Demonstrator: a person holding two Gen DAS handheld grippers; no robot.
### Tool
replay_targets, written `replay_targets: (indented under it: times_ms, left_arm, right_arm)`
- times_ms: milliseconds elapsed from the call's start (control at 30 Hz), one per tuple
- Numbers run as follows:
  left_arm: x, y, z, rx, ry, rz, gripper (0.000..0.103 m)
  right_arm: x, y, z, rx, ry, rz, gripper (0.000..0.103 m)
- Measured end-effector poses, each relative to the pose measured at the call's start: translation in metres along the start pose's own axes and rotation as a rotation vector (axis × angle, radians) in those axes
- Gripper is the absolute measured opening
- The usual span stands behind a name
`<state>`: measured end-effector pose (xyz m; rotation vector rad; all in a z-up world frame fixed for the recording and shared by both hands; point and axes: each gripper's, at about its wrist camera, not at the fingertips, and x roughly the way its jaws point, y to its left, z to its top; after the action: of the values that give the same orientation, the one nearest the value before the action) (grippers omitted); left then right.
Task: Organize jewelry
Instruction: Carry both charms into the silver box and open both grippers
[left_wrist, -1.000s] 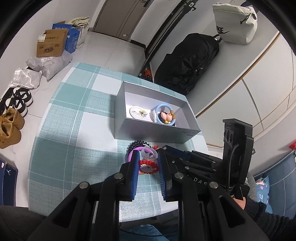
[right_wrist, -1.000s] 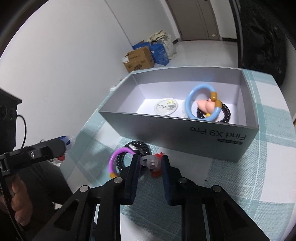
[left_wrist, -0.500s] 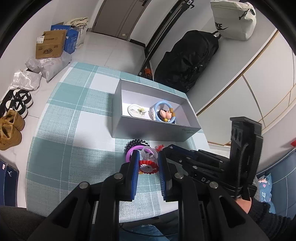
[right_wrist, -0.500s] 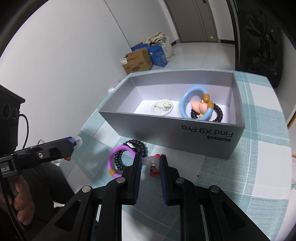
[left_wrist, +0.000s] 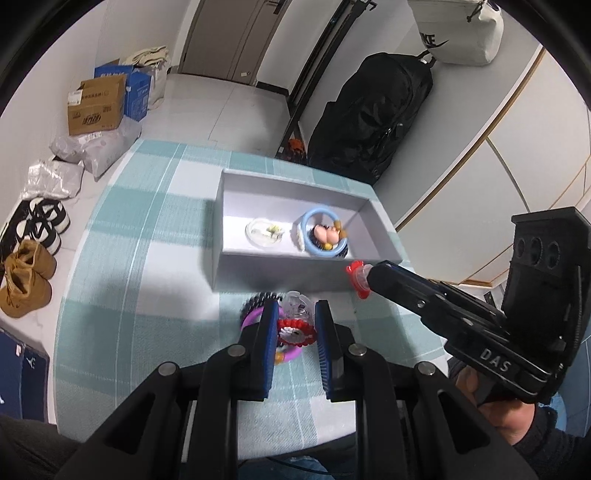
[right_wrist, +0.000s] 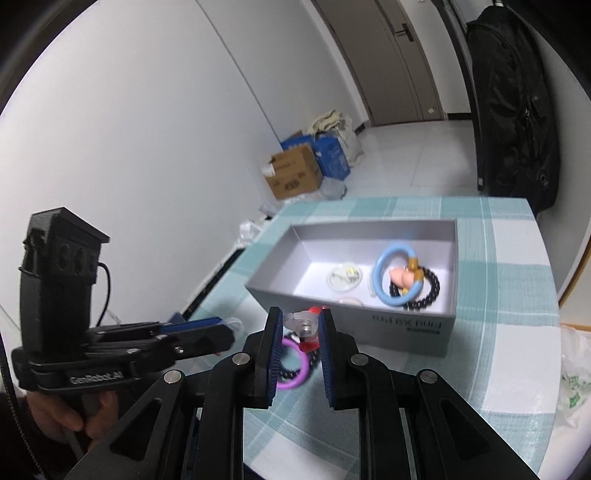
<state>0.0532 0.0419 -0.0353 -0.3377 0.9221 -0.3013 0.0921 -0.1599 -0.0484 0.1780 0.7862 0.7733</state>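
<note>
My left gripper (left_wrist: 295, 323) is shut on a red-and-white flower trinket (left_wrist: 295, 330) with a clear ring, held just above the checked tablecloth (left_wrist: 147, 258). My right gripper (right_wrist: 301, 326) is shut on a small clear-and-red piece (right_wrist: 306, 325). In the left wrist view that piece (left_wrist: 356, 278) hangs at the front wall of the grey box (left_wrist: 280, 275). In the box lie a blue ring with a pink figure (right_wrist: 397, 275), a black bead bracelet (right_wrist: 428, 291) and a clear disc (right_wrist: 345, 277). A purple ring (right_wrist: 295, 373) and black beads lie on the cloth under the grippers.
A black backpack (left_wrist: 373, 110) stands beyond the table's far edge. Cardboard boxes (left_wrist: 96, 107) and shoes (left_wrist: 26, 280) are on the floor to the left. A plastic bag (right_wrist: 572, 384) lies at the table's right. A hand (left_wrist: 495, 410) grips the right tool.
My right gripper shut on the clear-and-red piece and lifted it off the cloth toward the box's front wall. The left gripper kept its hold and barely moved.
</note>
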Motion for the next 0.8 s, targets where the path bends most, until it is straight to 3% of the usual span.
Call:
replay_targets:
  times_ms: [333,800]
  left_arm:
    - [0.013,-0.014,0.035,0.026,0.006,-0.006,0.015]
    - [0.050,-0.002,0.067,-0.029,0.052,-0.027,0.015]
  right_arm:
    - [-0.015,-0.002,0.028,0.025,-0.071,-0.002,0.018]
    - [0.009,-0.038,0.063,0.121,-0.025,-0.039,0.018]
